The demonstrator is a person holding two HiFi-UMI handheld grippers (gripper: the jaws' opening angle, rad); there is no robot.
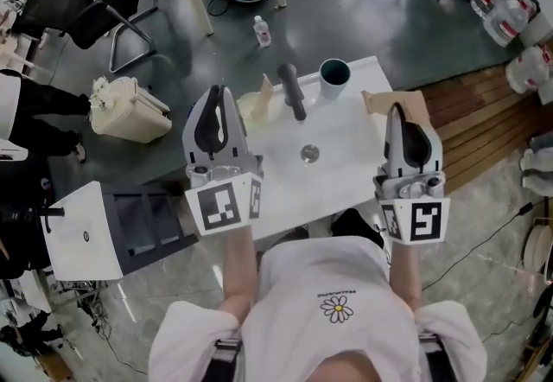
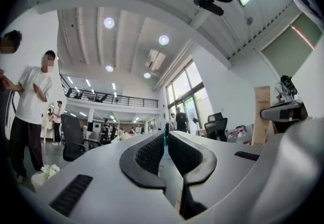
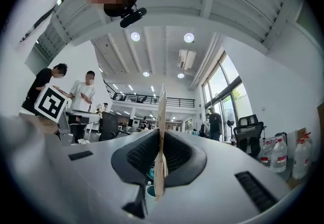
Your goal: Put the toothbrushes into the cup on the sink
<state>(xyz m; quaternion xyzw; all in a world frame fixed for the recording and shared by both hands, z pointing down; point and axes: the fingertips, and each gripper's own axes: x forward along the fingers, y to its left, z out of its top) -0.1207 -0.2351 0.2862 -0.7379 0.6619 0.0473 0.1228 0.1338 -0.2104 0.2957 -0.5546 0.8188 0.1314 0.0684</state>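
Observation:
A white sink (image 1: 346, 155) has a dark faucet (image 1: 292, 93) and a drain (image 1: 309, 153). A dark teal cup (image 1: 334, 73) stands at its far edge. My right gripper (image 1: 396, 110) hovers over the sink's right side, shut on a flat tan toothbrush pack (image 1: 393, 100). In the right gripper view (image 3: 161, 139) the pack (image 3: 161, 111) shows edge-on between the pads, sticking up past the tips. A second tan pack (image 1: 266, 88) stands left of the faucet, beside a pale yellow thing (image 1: 249, 105). My left gripper (image 1: 218, 95) hangs over the sink's left edge. Its jaws (image 2: 164, 139) stand a narrow slit apart, with nothing seen pinched.
A cream bag (image 1: 130, 110) lies on the floor to the left. A white cabinet (image 1: 82, 233) stands by my left side. Water bottles (image 1: 510, 9) are stacked at the far right. A small bottle (image 1: 262, 30) stands on the floor beyond the sink. People (image 2: 30, 101) stand to the left.

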